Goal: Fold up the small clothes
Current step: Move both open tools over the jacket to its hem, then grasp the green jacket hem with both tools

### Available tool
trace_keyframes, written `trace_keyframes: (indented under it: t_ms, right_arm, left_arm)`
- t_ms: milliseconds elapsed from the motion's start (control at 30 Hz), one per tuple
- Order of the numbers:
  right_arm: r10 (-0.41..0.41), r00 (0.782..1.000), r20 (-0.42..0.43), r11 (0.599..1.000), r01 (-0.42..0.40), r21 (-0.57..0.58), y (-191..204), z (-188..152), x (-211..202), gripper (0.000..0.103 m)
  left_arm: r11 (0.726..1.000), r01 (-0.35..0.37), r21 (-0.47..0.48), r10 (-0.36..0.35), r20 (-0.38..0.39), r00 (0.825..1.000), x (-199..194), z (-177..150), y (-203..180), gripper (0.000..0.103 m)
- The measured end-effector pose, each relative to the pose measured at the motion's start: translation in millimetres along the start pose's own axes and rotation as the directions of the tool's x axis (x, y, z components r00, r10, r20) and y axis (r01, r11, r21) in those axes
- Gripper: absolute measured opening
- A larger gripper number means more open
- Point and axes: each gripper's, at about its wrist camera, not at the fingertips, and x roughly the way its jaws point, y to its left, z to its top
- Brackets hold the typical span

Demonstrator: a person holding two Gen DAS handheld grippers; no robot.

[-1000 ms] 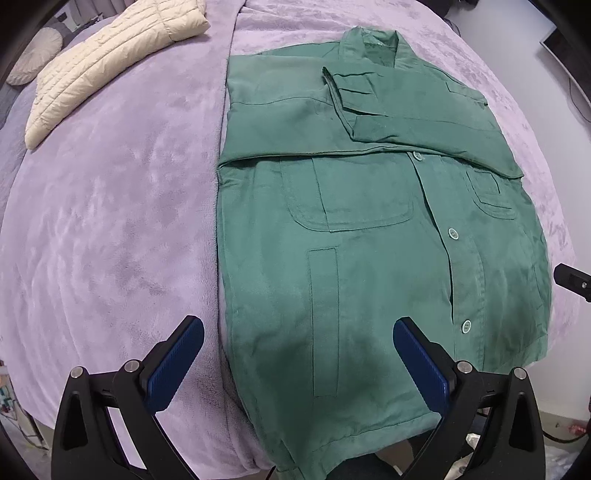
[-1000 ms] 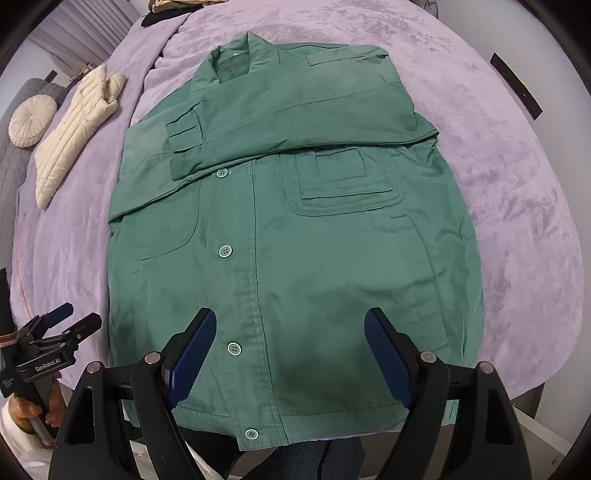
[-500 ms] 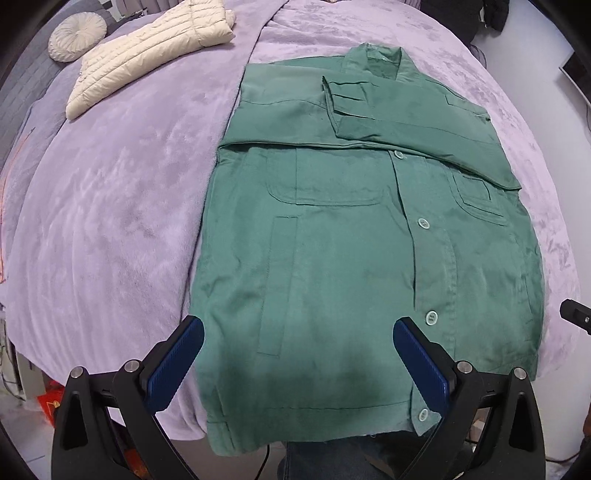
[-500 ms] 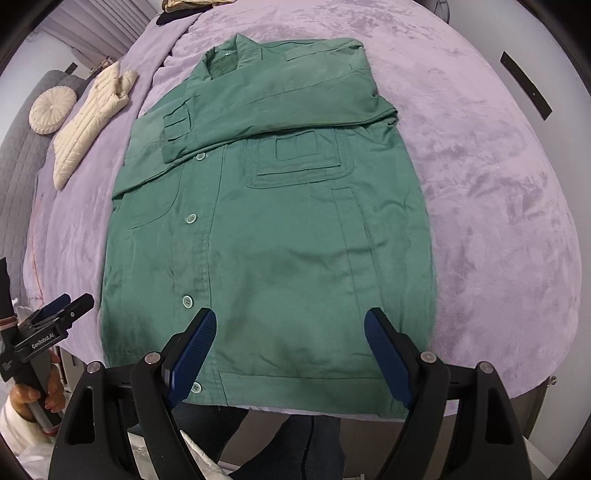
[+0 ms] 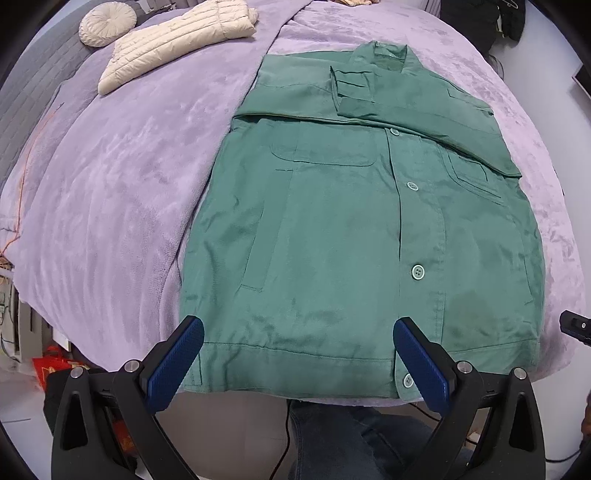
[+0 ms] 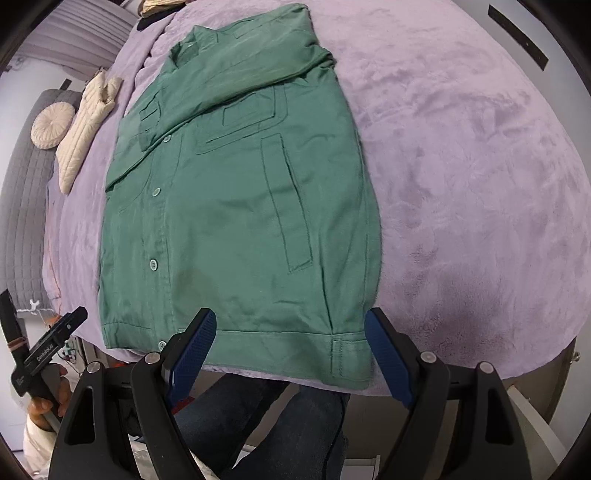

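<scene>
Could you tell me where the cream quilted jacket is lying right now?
In the left wrist view the cream quilted jacket lies at the upper left on the purple blanket, beside a round cushion and well apart from the green shirt.

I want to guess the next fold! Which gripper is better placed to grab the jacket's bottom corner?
Probably the right hand-held gripper: open, it frames the green jacket hem's right corner. The left hand-held gripper, also open, frames its own hem corner, so it's close.

Green jackets (image 5: 332, 240): one
Buttons (image 5: 417, 272) showing on it: four
Cream padded jackets (image 5: 177, 40): one
Round cushions (image 5: 107, 24): one
Purple blankets (image 5: 110, 177): one
Grippers: two, left gripper (image 5: 297, 363) and right gripper (image 6: 290, 354)
</scene>
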Motion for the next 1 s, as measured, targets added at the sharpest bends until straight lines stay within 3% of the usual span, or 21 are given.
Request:
trace_keyframes:
  t_ms: [233,500,700,833,867,933,1000]
  right_arm:
    - [0.081,0.996,0.03,0.982,-0.085,0.171,-52.0,1.3,21.9,0.085]
    - [0.198,0.98,-0.003,0.944,-0.189,0.27,-65.6,-5.1,55.1,0.086]
    - [0.355,0.933,-0.055,0.902,-0.326,0.281,-48.4,-13.5,69.8,0.086]
    - [0.51,0.858,-0.056,0.82,-0.465,0.333,-39.0,-26.5,81.2,0.086]
    - [0.515,0.855,-0.061,0.817,-0.469,0.335,-36.6,-30.2,84.1,0.086]
    - [0.493,0.868,-0.058,0.825,-0.446,0.348,-35.3,-35.3,88.2,0.086]
    - [0.494,0.869,-0.029,0.81,-0.448,0.378,-37.1,-37.2,88.7,0.086]
  left_arm:
    - [0.997,0.028,-0.072,-0.028,0.007,1.0,36.1,5.4,53.1,0.103]
    - [0.976,0.083,-0.201,-0.112,-0.141,0.984,93.4,-7.3,106.5,0.103]
    - [0.97,0.134,-0.204,-0.171,-0.178,0.969,108.5,-15.6,96.9,0.103]
    - [0.96,0.192,-0.202,-0.23,-0.185,0.955,106.2,-19.5,87.6,0.103]
    - [0.961,0.197,-0.195,-0.234,-0.188,0.954,106.1,-20.7,85.0,0.103]
    - [0.958,0.207,-0.199,-0.245,-0.192,0.95,107.0,-23.0,83.6,0.102]
    - [0.959,0.185,-0.213,-0.226,-0.189,0.956,105.3,-23.0,88.6,0.079]
